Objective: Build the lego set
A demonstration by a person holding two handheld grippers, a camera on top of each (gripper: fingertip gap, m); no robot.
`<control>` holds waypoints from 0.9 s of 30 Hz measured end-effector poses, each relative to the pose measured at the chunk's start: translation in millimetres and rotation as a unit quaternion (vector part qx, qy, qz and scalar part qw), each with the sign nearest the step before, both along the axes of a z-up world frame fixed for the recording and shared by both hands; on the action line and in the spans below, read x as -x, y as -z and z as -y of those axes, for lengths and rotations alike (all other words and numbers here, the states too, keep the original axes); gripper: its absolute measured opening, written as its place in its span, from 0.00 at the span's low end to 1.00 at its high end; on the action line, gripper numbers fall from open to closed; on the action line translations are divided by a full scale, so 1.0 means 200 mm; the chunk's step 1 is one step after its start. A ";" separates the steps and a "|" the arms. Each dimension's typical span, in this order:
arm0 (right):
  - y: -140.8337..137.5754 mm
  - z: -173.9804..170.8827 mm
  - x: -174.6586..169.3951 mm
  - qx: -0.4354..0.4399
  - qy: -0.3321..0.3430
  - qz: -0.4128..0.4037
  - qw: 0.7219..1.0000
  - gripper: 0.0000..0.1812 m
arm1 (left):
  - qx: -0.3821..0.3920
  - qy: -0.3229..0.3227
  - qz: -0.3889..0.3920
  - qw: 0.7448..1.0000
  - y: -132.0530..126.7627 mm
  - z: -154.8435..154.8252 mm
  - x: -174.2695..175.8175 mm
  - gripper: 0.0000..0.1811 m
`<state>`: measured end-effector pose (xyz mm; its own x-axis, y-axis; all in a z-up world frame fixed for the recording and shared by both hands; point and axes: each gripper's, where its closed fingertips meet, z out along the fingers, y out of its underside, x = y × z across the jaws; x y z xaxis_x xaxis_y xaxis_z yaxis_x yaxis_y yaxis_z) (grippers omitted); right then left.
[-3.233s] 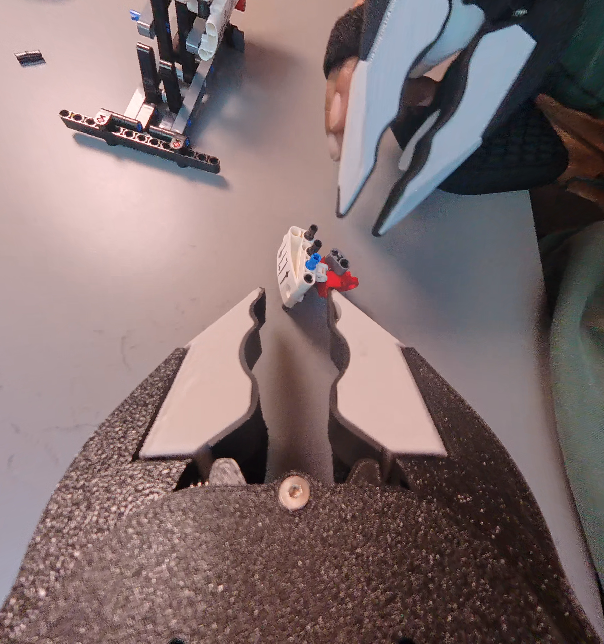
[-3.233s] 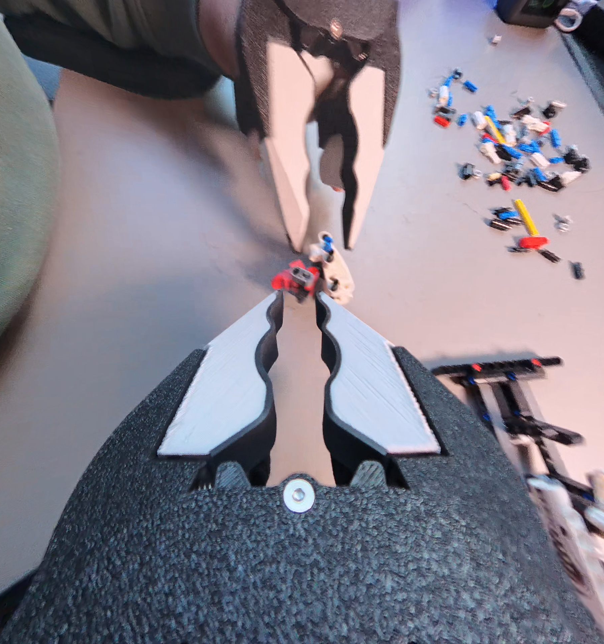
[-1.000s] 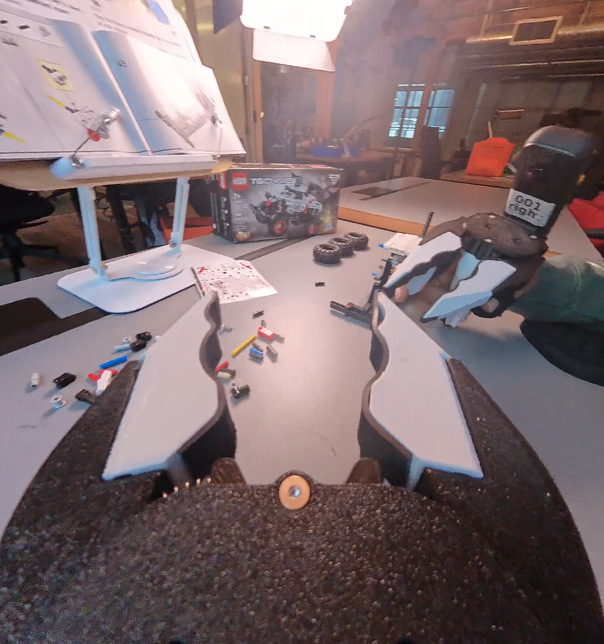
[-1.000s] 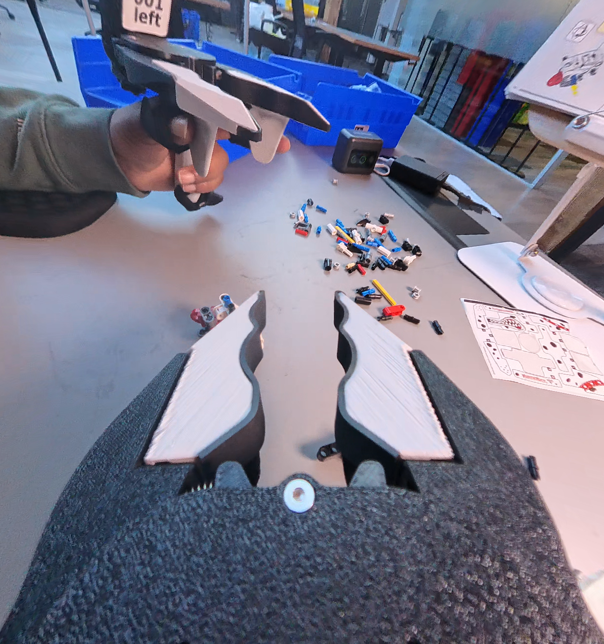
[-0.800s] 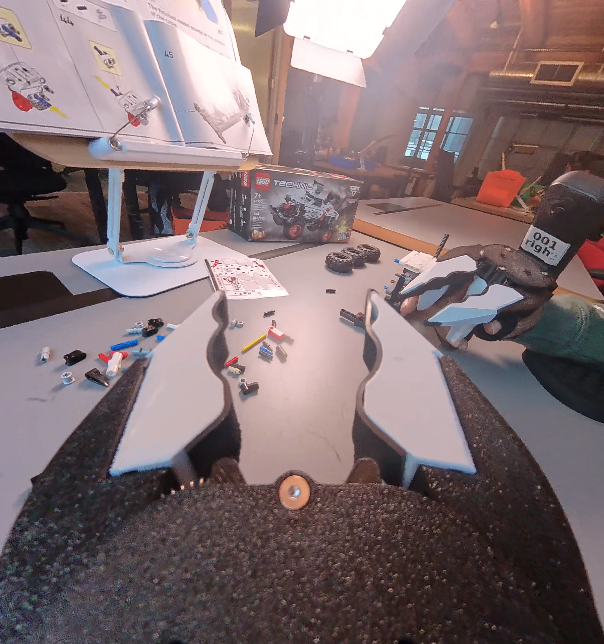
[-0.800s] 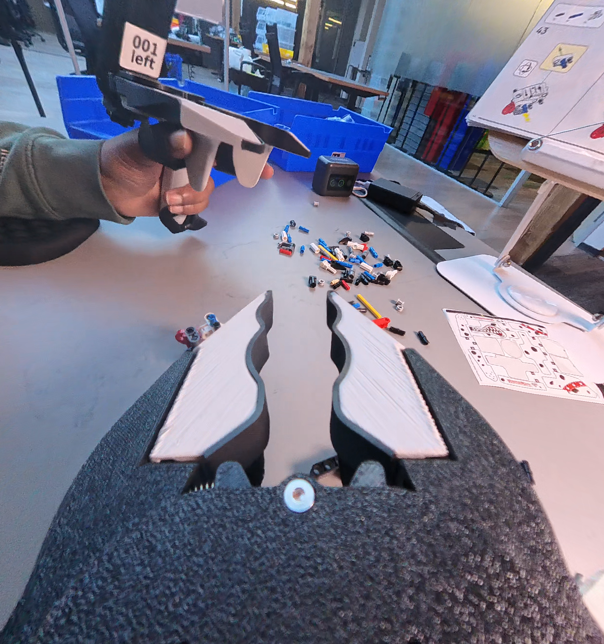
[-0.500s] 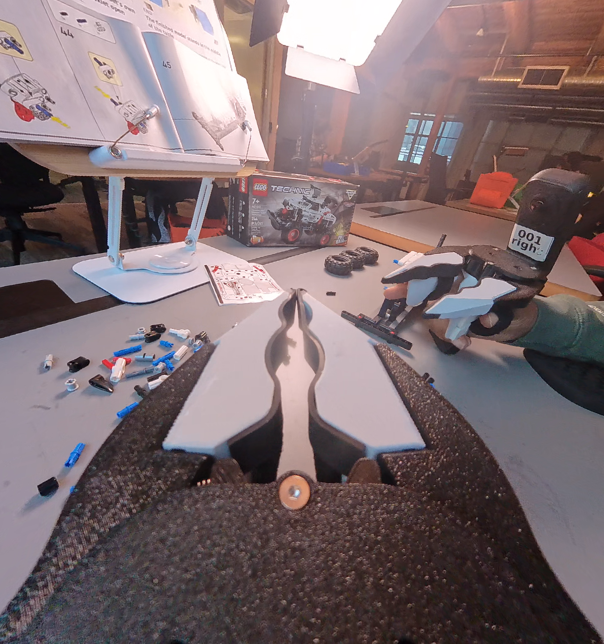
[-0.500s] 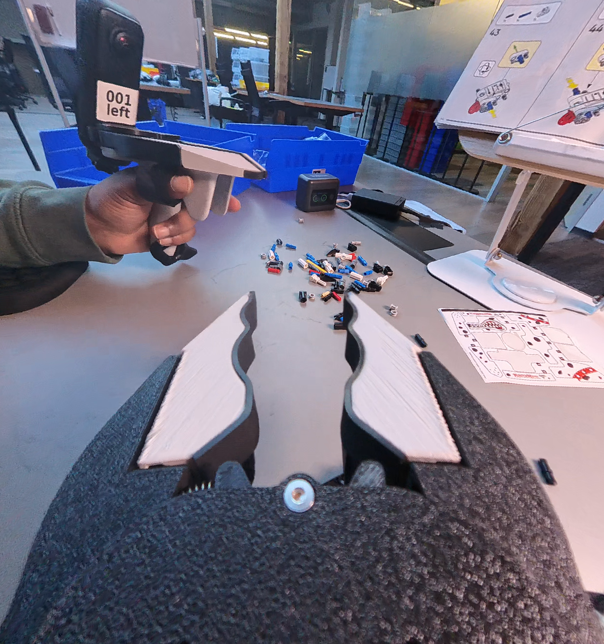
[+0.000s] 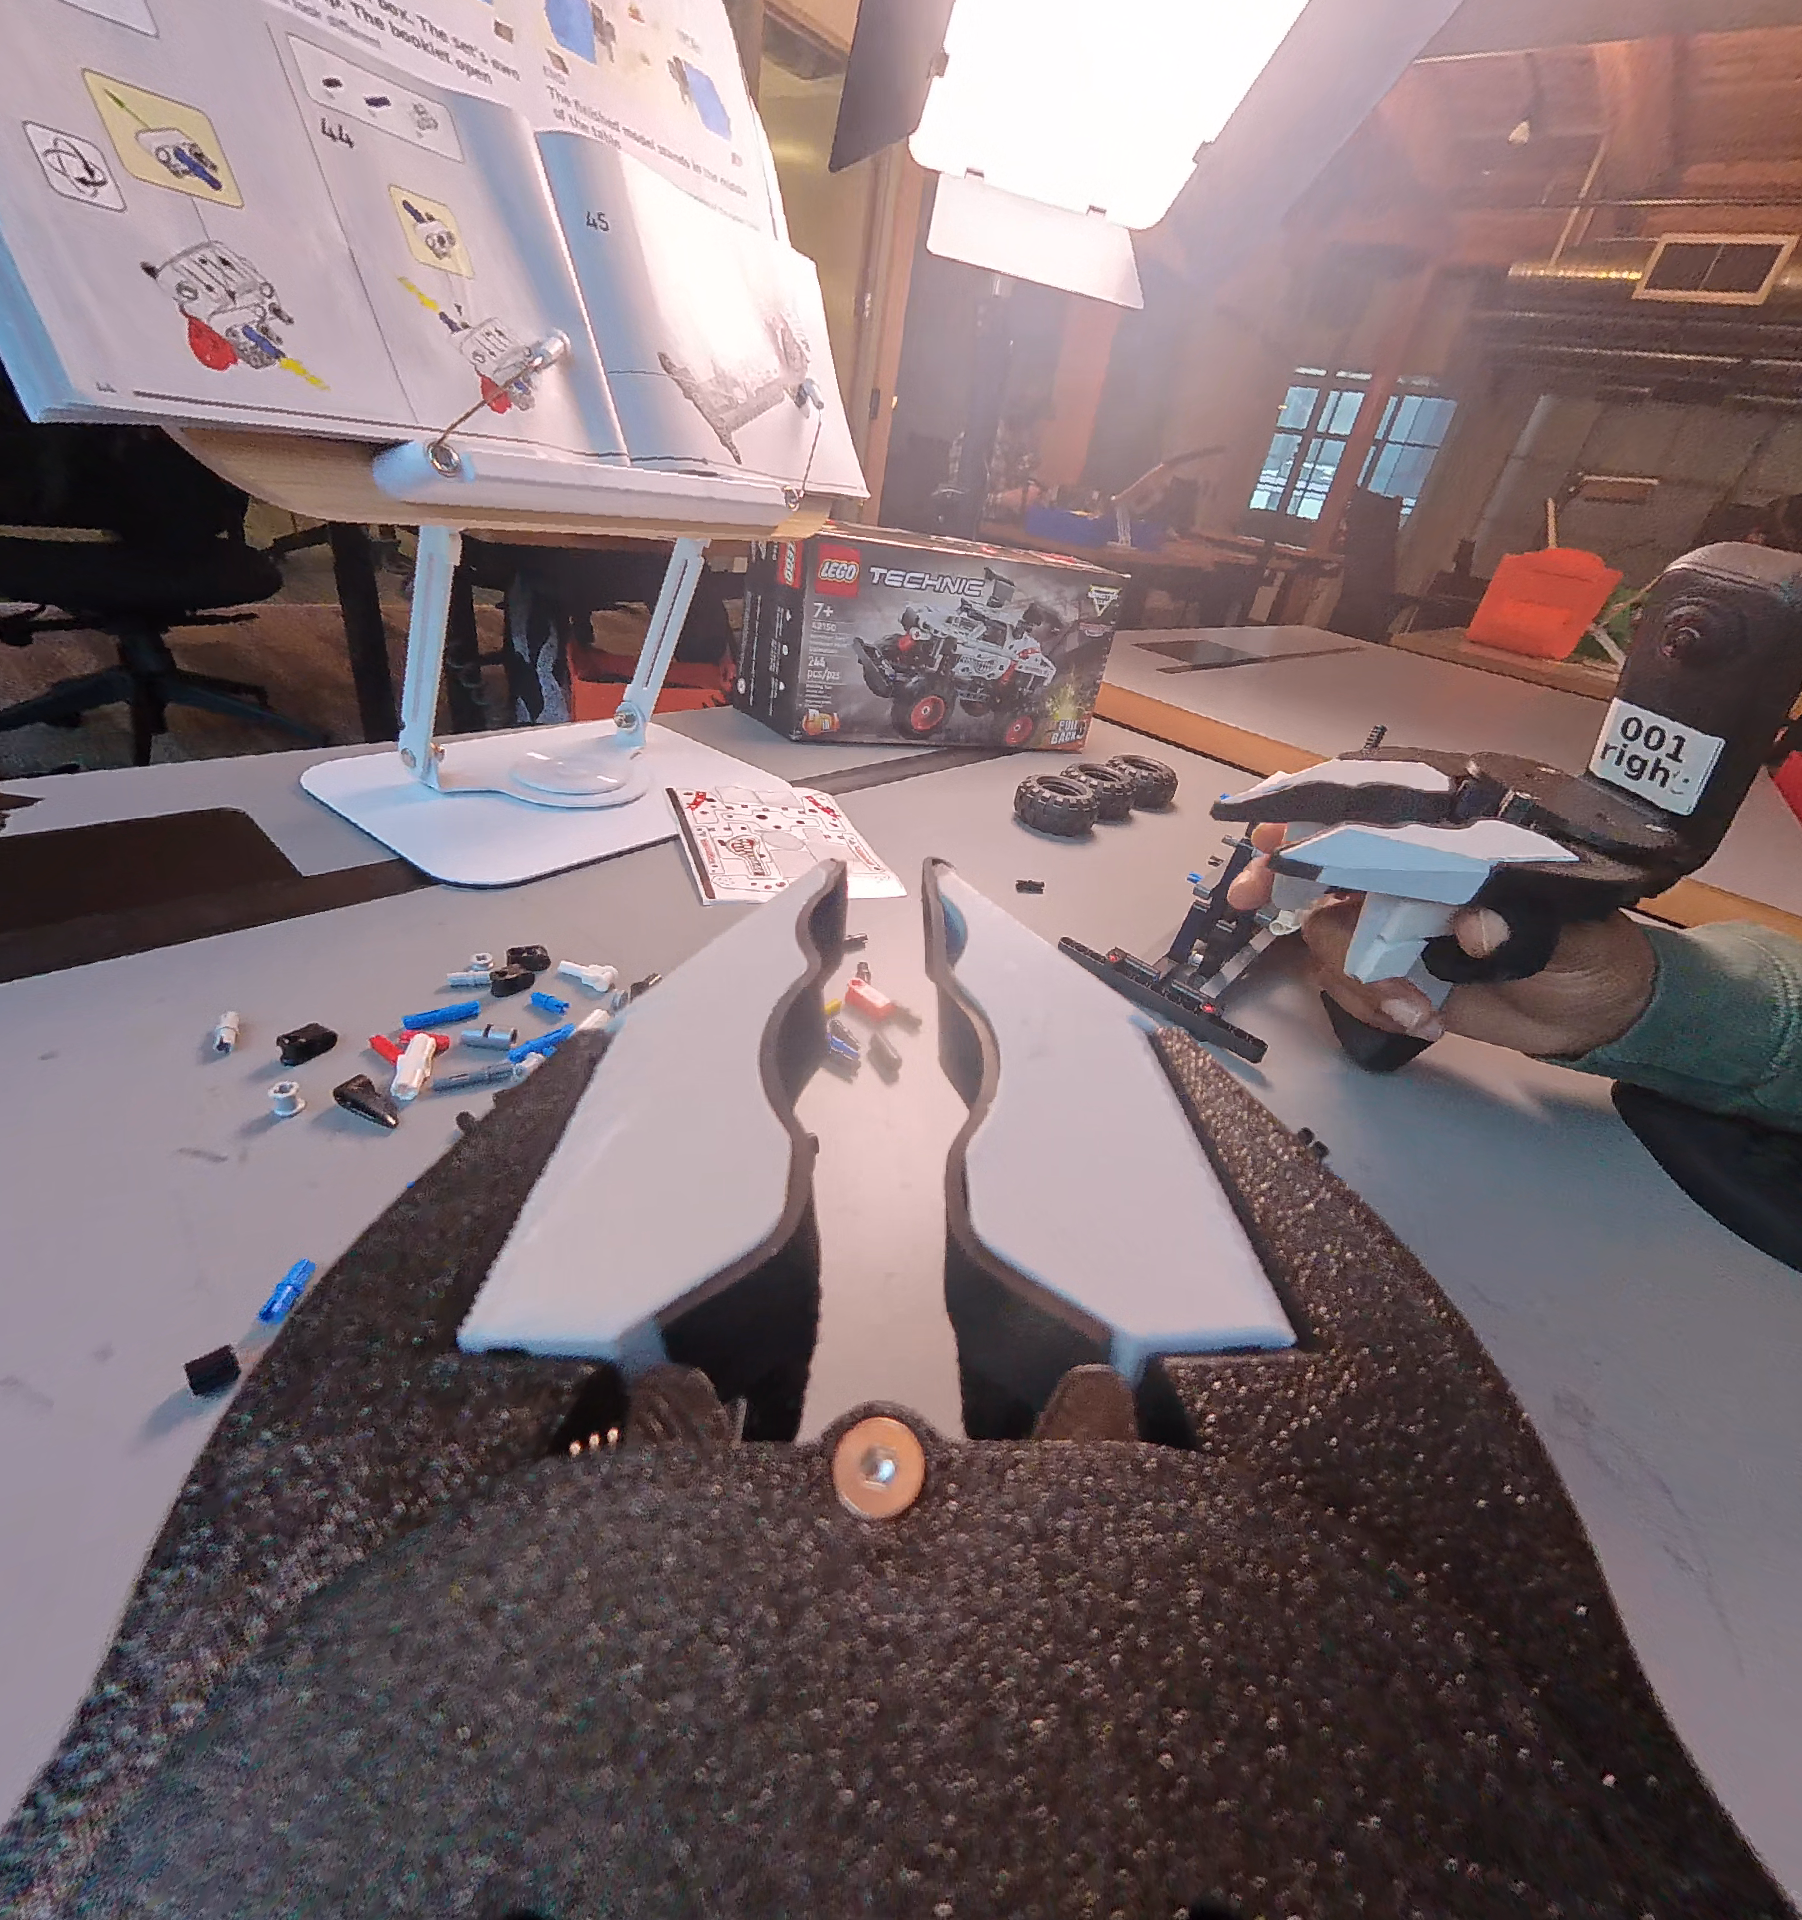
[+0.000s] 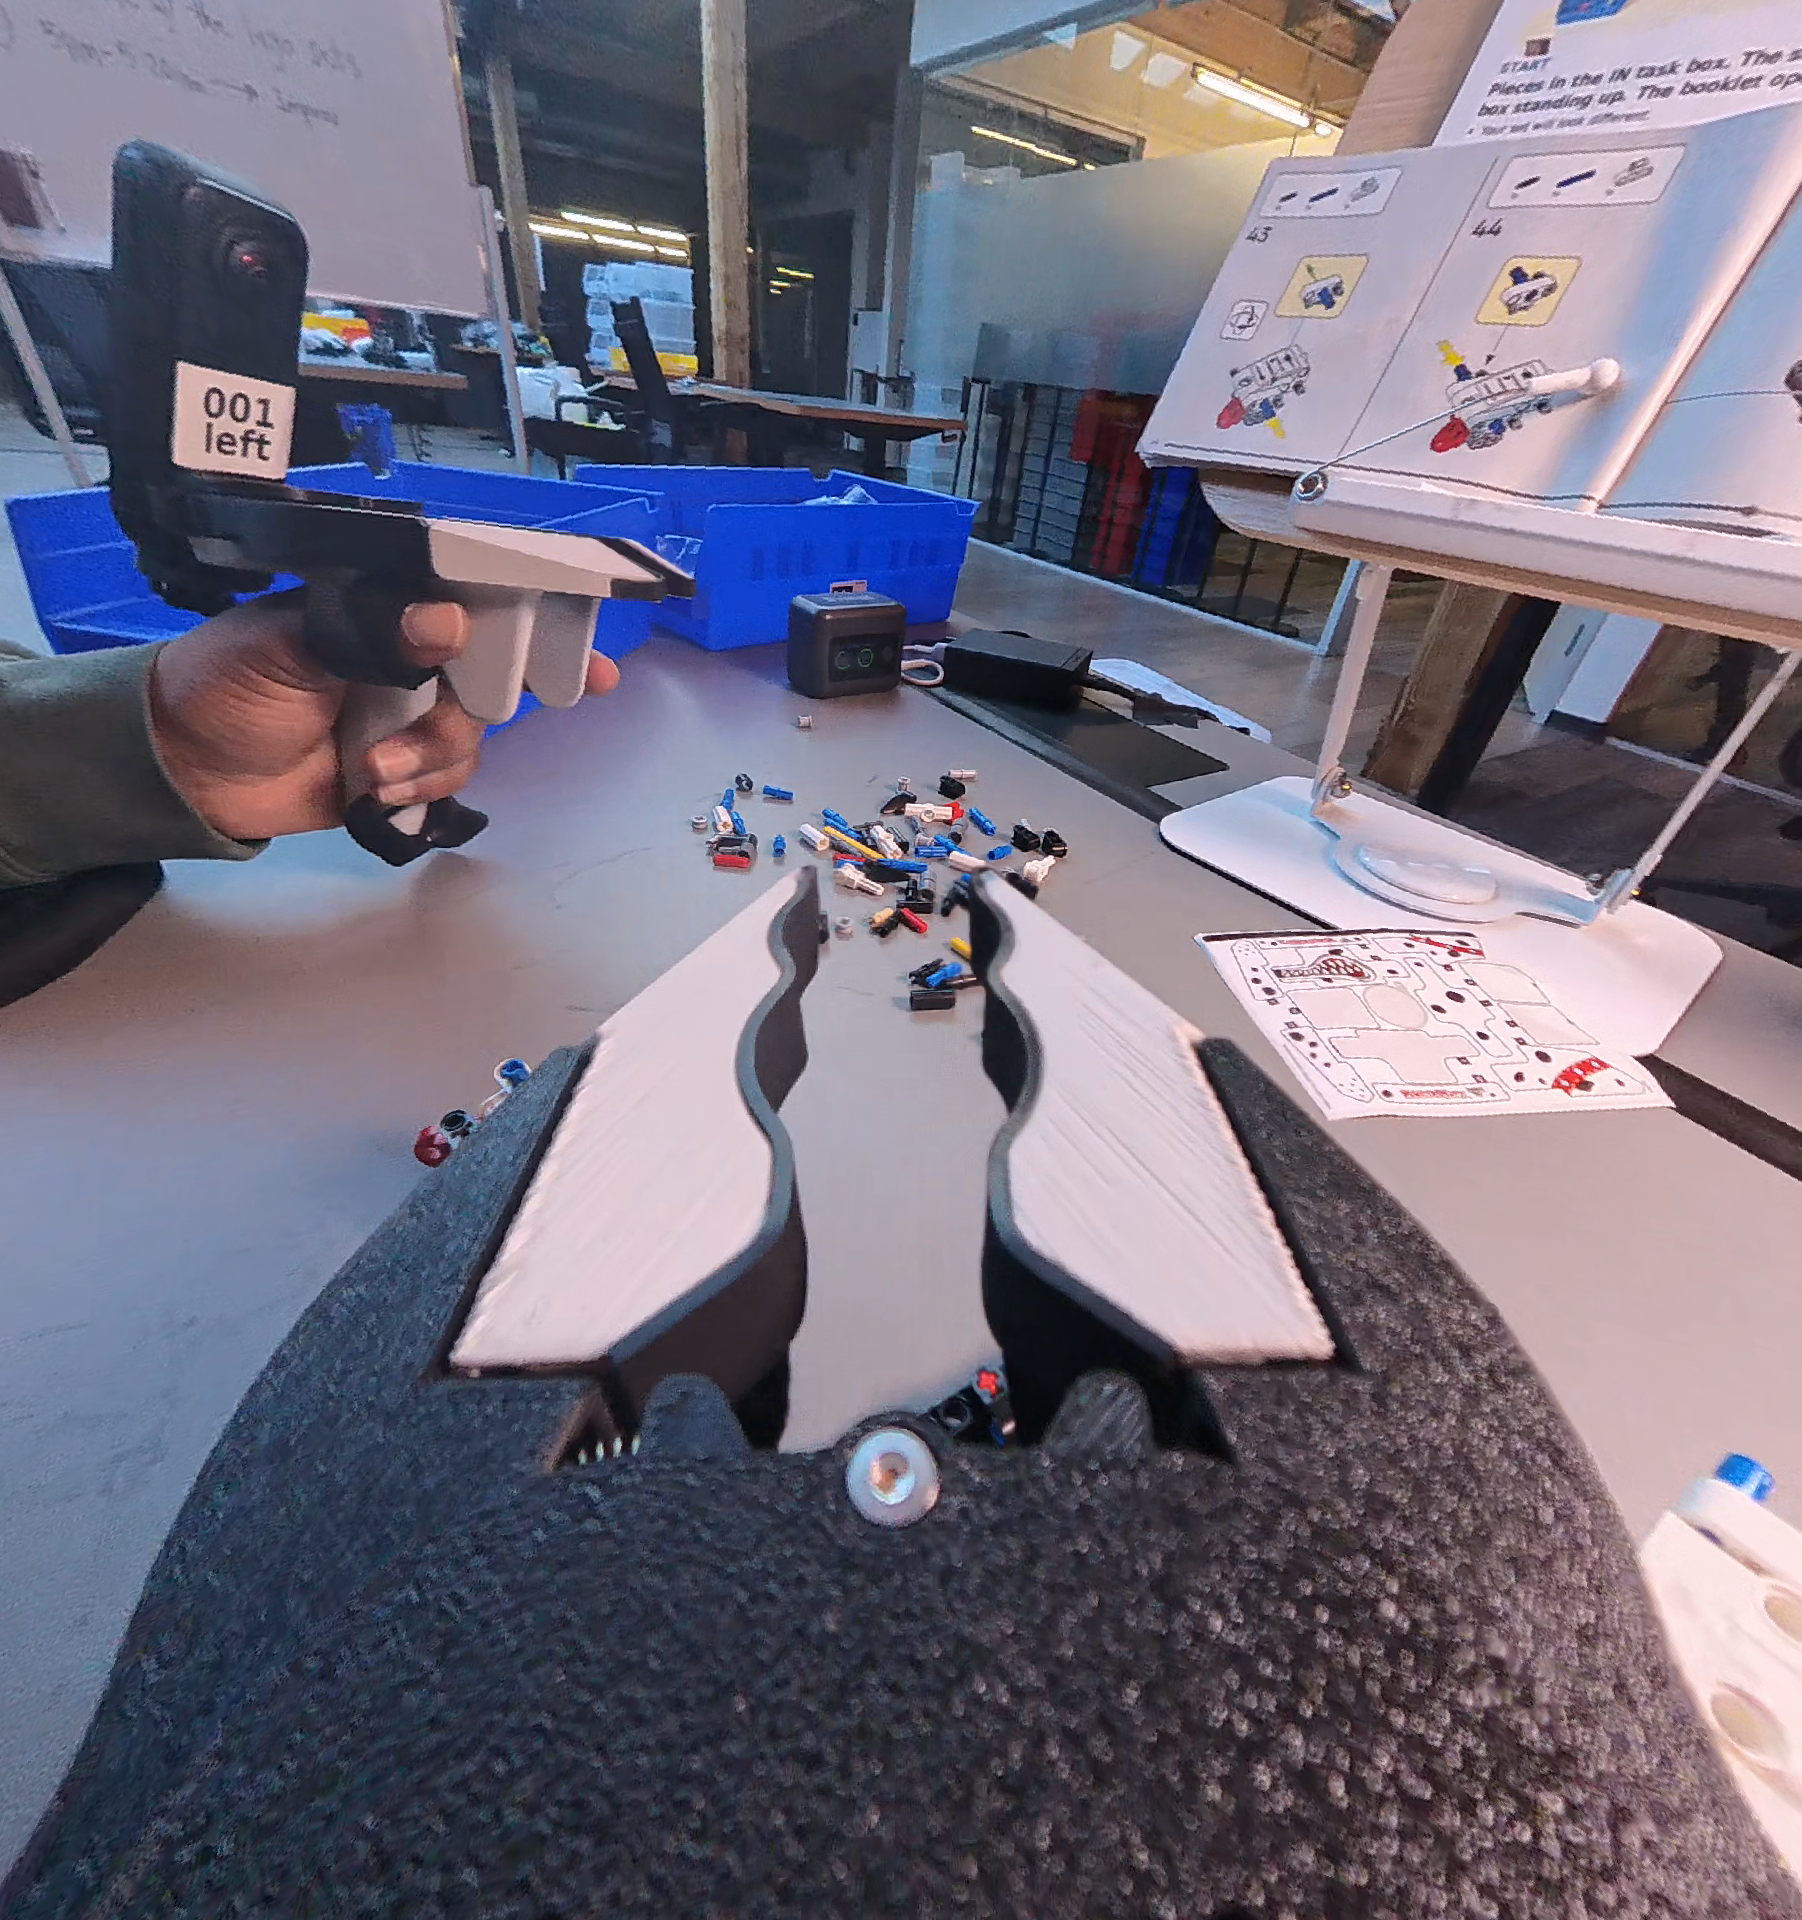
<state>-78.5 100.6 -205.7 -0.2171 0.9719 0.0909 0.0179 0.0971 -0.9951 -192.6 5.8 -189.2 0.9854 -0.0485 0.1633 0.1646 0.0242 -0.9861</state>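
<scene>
Overhead, both pebbly black grippers, left gripper point(image 9: 881, 878) and right gripper point(image 10: 892, 894), wavy pale fingers narrowly parted, empty.

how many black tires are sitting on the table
3, in a touching row near the table's far edge, right of the set box: front tire, middle tire, back tire. Others may be hidden from view.

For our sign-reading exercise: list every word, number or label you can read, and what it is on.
I won't quote writing; these bear it:
White label on left gripper.
White label on right gripper.
Set box: print.
Instruction booklet: print, numbers.
Sticker sheet: too small.
Whiteboard: faint handwriting.
</scene>
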 end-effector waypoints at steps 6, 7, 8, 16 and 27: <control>-0.03 -0.03 -0.01 0.004 0.022 -0.005 1.000 0.29 | 0.016 -0.011 0.014 1.000 0.03 -0.01 0.02 0.20; -0.03 -0.03 -0.01 0.004 0.021 -0.006 1.000 0.29 | 0.017 -0.012 0.013 1.000 0.03 -0.01 0.02 0.21; -0.03 -0.02 -0.01 0.005 0.019 -0.006 1.000 0.29 | 0.018 -0.013 0.011 1.000 0.03 -0.01 0.02 0.21; -0.02 -0.04 -0.01 0.020 0.023 0.000 1.000 0.27 | 0.040 -0.008 -0.013 0.999 0.07 -0.05 -0.02 0.20; 0.01 -0.05 0.00 0.015 0.029 0.010 0.999 0.24 | 0.029 -0.005 0.003 1.000 0.04 -0.03 -0.03 0.21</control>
<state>-78.4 111.1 -207.6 -0.1617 0.9851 0.0587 0.0422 0.0663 -0.9969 -185.9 11.2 -197.8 0.9849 -0.0280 0.1706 0.1697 -0.0315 -0.9850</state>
